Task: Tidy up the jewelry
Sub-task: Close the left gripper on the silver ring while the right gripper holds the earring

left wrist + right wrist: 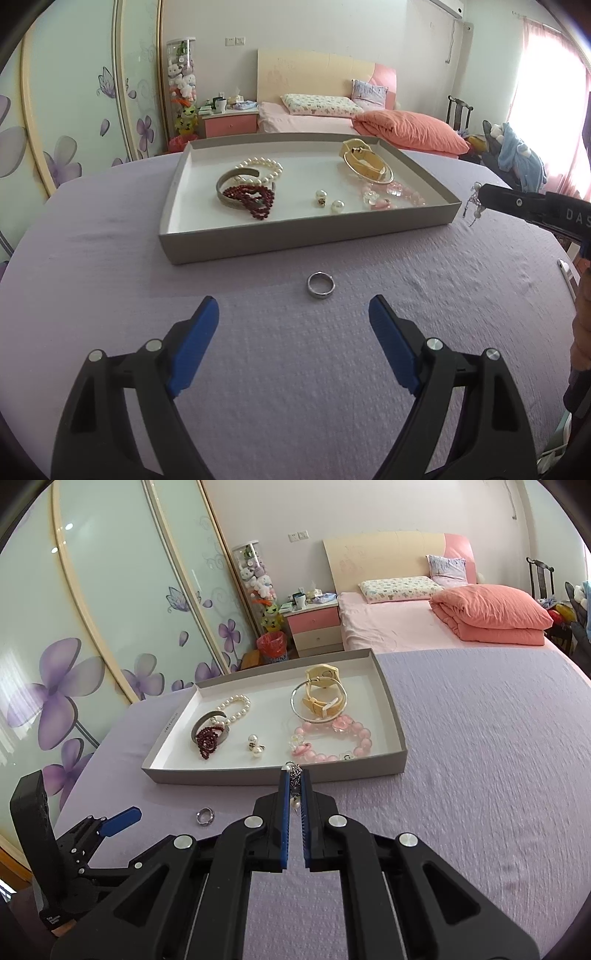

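1. The left gripper (pixel 291 310) hovers over the lilac tablecloth (pixel 110 266) with its jaws spread wide and nothing between them.
2. Just beyond its blue fingertips (pixel 205 314) a silver ring (pixel 320 286) lies flat on the cloth, near the tray's near wall.
3. The right gripper (pixel 294 775) is clenched on a small dangling earring (pixel 294 775) with a pearl drop, held in the air just before the tray's near right part.
4. The grey tray (pixel 295 236) holds, on its left, a grey bangle (pixel 231 177), a dark red bead bracelet (pixel 255 199) and a pearl bracelet (pixel 264 166).
5. Two pearl earrings (pixel 328 201) lie mid-tray; to their right is a pink bead bracelet (pixel 402 194).
6. At the far right sit a yellow watch (pixel 364 157) and a metal hoop (pixel 384 179).
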Demonstrator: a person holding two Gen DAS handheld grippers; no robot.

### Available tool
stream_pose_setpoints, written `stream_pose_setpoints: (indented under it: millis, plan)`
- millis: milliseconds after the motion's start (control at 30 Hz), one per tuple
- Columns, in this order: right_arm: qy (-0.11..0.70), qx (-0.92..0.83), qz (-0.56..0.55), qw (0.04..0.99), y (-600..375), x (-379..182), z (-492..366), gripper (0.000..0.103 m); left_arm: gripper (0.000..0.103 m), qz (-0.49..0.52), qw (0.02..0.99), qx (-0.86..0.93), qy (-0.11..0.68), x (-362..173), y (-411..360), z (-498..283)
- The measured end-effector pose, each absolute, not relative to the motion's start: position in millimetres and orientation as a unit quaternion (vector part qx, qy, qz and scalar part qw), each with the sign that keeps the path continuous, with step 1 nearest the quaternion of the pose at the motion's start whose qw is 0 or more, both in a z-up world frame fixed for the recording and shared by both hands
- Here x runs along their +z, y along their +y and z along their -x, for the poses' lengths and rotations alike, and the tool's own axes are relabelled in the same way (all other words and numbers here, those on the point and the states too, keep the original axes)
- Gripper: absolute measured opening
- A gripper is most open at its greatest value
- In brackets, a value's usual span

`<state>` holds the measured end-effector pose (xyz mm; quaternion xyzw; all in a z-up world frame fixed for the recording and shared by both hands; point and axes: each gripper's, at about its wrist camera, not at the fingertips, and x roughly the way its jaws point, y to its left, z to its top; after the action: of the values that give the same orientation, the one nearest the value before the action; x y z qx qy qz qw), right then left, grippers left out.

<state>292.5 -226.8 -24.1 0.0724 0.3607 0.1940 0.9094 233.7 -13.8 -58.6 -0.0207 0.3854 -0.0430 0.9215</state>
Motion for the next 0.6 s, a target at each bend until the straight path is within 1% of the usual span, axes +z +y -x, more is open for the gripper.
stream_pose_setpoints:
  millis: [133, 200, 300, 467, 600]
  plan:
    - [0.364, 0.190, -0.077, 0.909, -232.9, -28.0, -293.7, 0.005, 0.083, 0.016, 0.918, -0.040, 0.394, -61.4, -21.2, -242.7]
    - [0.366, 0.189, -0.079, 0.908, -233.8, -30.3, -293.8, 0.005, 0.074, 0.009, 0.915, -0.034, 0.401, -64.2, -26.8, -249.6]
    - [0.370, 0.189, -0.081, 0.906, -235.0, -33.8, -294.3, 0.005, 0.066, 0.003, 0.910, -0.030, 0.413, -69.5, -34.9, -260.8]
    - [0.374, 0.190, -0.079, 0.905, -236.4, -35.3, -293.2, 0.006, 0.058, 0.009, 0.899, -0.020, 0.437, -80.4, -42.0, -276.8]
    - [0.374, 0.192, -0.079, 0.904, -236.7, -35.0, -293.3, 0.006, 0.055, 0.002, 0.900, -0.014, 0.437, -81.4, -47.2, -281.0]
